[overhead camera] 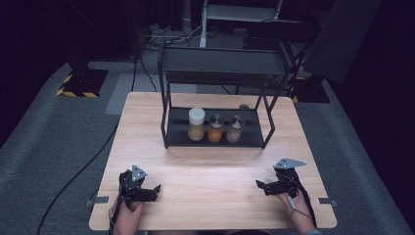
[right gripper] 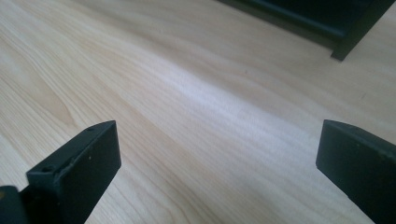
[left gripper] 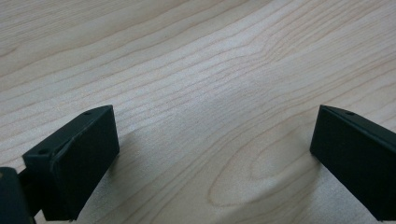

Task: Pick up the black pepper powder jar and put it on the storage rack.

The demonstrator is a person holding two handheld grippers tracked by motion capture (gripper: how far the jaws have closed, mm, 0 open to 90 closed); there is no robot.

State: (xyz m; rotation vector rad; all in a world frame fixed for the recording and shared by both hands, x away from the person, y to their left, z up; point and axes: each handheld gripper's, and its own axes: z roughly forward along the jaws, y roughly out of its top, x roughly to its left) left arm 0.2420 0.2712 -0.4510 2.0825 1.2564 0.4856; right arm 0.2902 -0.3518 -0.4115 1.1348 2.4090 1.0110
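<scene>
A black two-tier metal rack (overhead camera: 166, 120) stands at the back middle of the wooden table (overhead camera: 215, 166). On its lower shelf stand three jars: a white-lidded jar (overhead camera: 196, 124) with orange-brown contents, a jar (overhead camera: 215, 128) with orange contents, and a pale jar (overhead camera: 235, 129). My left gripper (overhead camera: 155, 191) rests near the front left edge, open, with bare wood (left gripper: 210, 116) between its jaws. Near the front right my right gripper (overhead camera: 260, 186) is open too, nothing between its jaws, and a rack foot (right gripper: 348, 35) shows ahead of it.
Grey carpet surrounds the table. Black cables (overhead camera: 73, 178) run over the floor at the left. Dark stands with yellow-black striped bases (overhead camera: 80, 83) sit behind the table on both sides. Bare tabletop lies between the grippers and the rack.
</scene>
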